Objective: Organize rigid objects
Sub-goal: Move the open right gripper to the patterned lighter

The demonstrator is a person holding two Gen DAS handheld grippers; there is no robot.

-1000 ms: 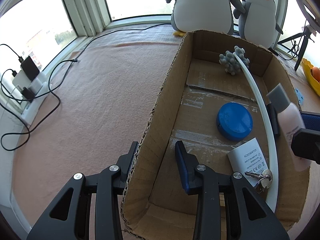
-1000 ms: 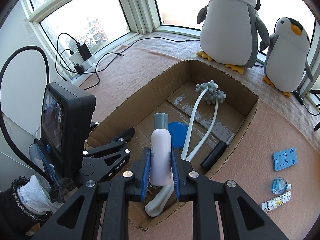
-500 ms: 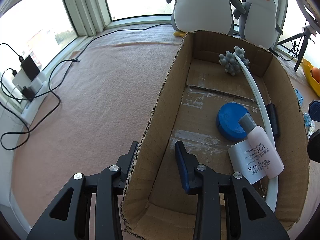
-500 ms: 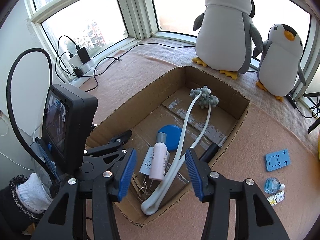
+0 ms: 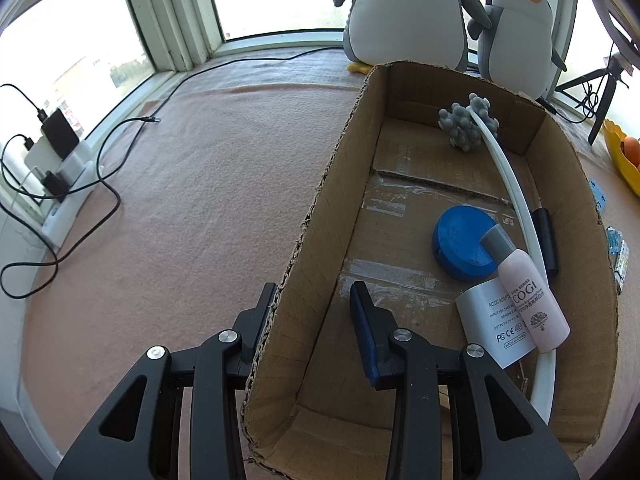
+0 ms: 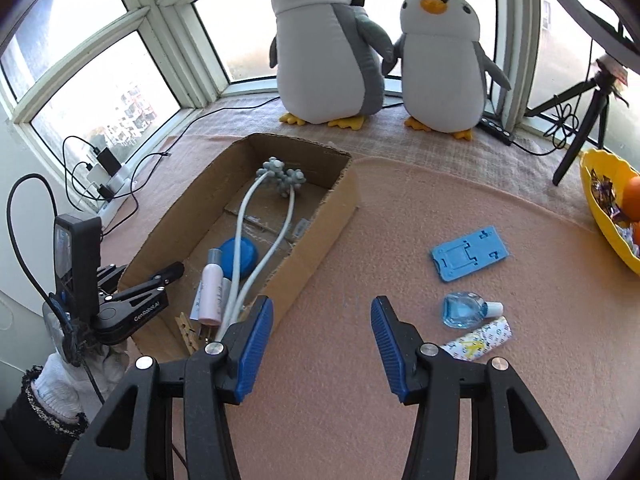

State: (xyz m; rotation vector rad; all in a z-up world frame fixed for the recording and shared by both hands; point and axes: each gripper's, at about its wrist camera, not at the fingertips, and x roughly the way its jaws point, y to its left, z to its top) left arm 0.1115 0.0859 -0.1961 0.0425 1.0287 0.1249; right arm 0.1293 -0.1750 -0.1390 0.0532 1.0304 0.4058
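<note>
The pink bottle (image 5: 527, 295) has dropped from the right gripper (image 6: 322, 344) and now lies in the cardboard box (image 5: 320, 216). That gripper's jaws have just opened and swung out empty over the mat, near the small blue bottle (image 6: 466, 309). Approach it squarely while the left gripper (image 5: 314, 320), clamped on the box wall, steadies it.

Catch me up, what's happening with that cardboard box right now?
The left gripper is clamped on the brown cardboard box's side wall. The pink bottle with a grey cap lies inside on a white adapter. The right gripper, jaws open and empty, hangs over the peach cloth near the blue glass vial.
</note>
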